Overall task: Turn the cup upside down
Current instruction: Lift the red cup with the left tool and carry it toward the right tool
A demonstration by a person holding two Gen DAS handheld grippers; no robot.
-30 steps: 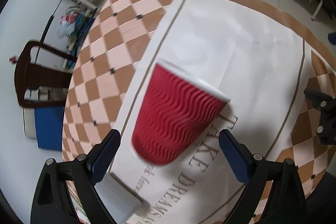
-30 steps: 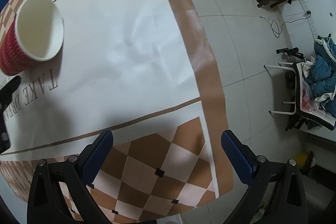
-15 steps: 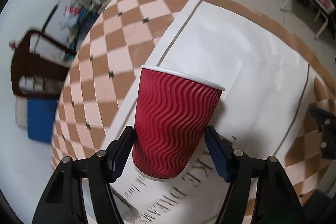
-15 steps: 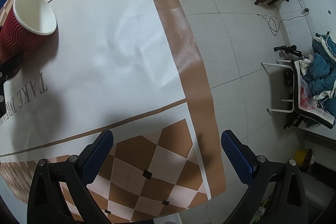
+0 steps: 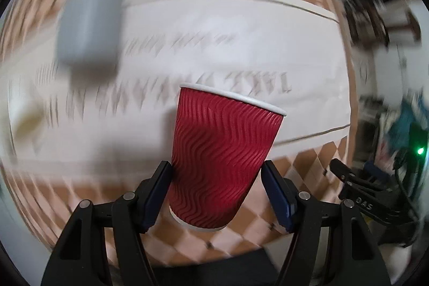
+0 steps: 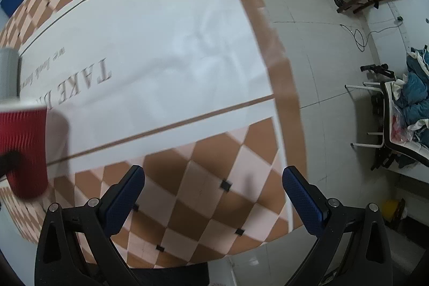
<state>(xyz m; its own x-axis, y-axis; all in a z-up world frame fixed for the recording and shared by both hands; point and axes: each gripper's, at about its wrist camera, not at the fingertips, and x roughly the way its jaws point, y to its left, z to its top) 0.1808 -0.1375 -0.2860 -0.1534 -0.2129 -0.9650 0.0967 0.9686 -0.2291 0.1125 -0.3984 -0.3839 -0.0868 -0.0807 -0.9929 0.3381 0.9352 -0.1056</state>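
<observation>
Left gripper (image 5: 216,182) clamps the red cup (image 5: 224,157) low on its ribbed wall, near the base, so you leave the rim free ahead of the fingers and room to roll the wrist for the flip. Cup sits between the pads, clear of the tablecloth (image 5: 203,26). Right gripper (image 6: 213,189) hangs spread and empty, well off to the cup's side. Against half a second ago: the background now streaks with rotation, the printed lettering reads inverted, and a grey object (image 5: 88,20) appears ahead-left.

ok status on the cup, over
Left gripper shut on red paper cup, cup lifted, rim up, not flipped. Right gripper open, empty. Grey object on tablecloth, apart from cup.
</observation>
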